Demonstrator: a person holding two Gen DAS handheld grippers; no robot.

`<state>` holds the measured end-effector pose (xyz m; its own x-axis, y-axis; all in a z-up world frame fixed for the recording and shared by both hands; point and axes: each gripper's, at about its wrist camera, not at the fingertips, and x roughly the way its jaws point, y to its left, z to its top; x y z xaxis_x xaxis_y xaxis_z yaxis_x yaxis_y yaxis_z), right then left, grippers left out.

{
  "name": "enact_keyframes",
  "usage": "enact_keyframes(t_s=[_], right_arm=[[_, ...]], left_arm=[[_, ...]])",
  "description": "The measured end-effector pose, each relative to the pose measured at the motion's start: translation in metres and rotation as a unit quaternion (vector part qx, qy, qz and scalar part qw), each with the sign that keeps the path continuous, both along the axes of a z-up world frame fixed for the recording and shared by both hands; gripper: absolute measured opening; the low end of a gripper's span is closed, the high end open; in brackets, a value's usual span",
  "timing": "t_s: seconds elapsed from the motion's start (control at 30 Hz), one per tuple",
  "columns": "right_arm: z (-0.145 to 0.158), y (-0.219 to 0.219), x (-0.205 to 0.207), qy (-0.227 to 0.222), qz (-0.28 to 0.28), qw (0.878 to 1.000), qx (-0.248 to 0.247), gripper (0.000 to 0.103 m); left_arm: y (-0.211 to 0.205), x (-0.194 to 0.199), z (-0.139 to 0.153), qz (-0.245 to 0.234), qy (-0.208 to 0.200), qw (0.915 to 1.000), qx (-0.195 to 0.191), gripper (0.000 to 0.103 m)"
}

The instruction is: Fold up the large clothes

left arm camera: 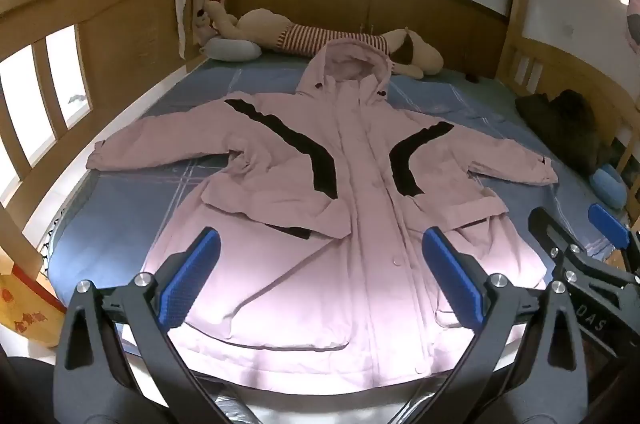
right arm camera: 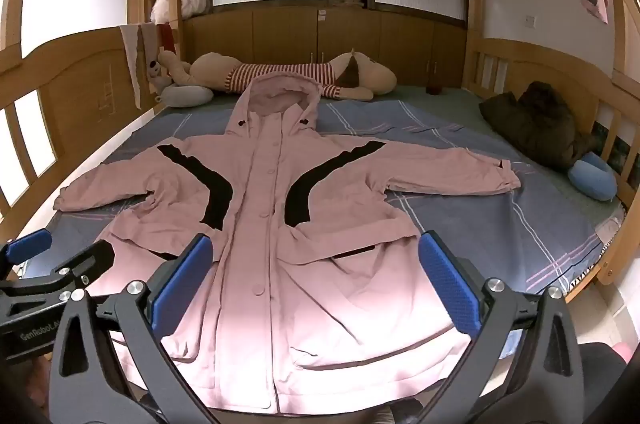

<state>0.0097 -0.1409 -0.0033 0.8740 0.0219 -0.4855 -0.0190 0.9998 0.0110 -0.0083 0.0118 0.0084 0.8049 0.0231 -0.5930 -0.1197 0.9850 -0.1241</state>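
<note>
A large pink hooded coat (left arm camera: 360, 184) with black stripes lies flat and face up on the blue bed sheet (left arm camera: 120, 224), both sleeves spread out and the hood at the far end; it also shows in the right wrist view (right arm camera: 272, 224). My left gripper (left arm camera: 320, 272) is open and empty, held above the coat's lower hem. My right gripper (right arm camera: 316, 276) is open and empty, also above the hem; it shows at the right edge of the left wrist view (left arm camera: 576, 224). The left gripper shows at the left edge of the right wrist view (right arm camera: 60, 248).
A big plush dog (right arm camera: 288, 72) in a striped shirt lies along the headboard. A dark green garment (right arm camera: 536, 120) and a blue neck pillow (right arm camera: 592, 180) sit at the right side. Wooden rails (left arm camera: 52, 72) enclose the bed; a grey pillow (right arm camera: 186, 96) is at the far left.
</note>
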Motion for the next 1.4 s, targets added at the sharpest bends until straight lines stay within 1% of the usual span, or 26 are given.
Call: enact_keyframes(t_s=[0.03,0.23,0.4,0.67,1.4], right_arm=[[0.0,0.0,0.0,-0.001,-0.001,1.0,-0.001,0.102],[-0.001,0.0,0.001,0.003,-0.001,1.0,-0.003,0.102],[0.002,0.001,0.002,0.003,-0.003,1.0,-0.003,0.102],[-0.002,0.001,0.002,0.003,0.0,1.0,-0.002,0.102],[-0.004,0.001,0.003,0.002,-0.003,1.0,-0.004,0.102]], left_arm=[[-0.007,0.004,0.0,0.001,0.007,0.9999,0.013,0.101],[-0.003,0.003,-0.004,-0.005,0.006,0.9999,0.012,0.101],[-0.009,0.004,-0.002,-0.002,0.008,0.9999,0.014,0.101],[-0.008,0.003,-0.01,0.0,0.01,0.9998,0.018,0.101],[-0.009,0.004,-0.013,0.001,0.014,0.9997,0.02,0.101]])
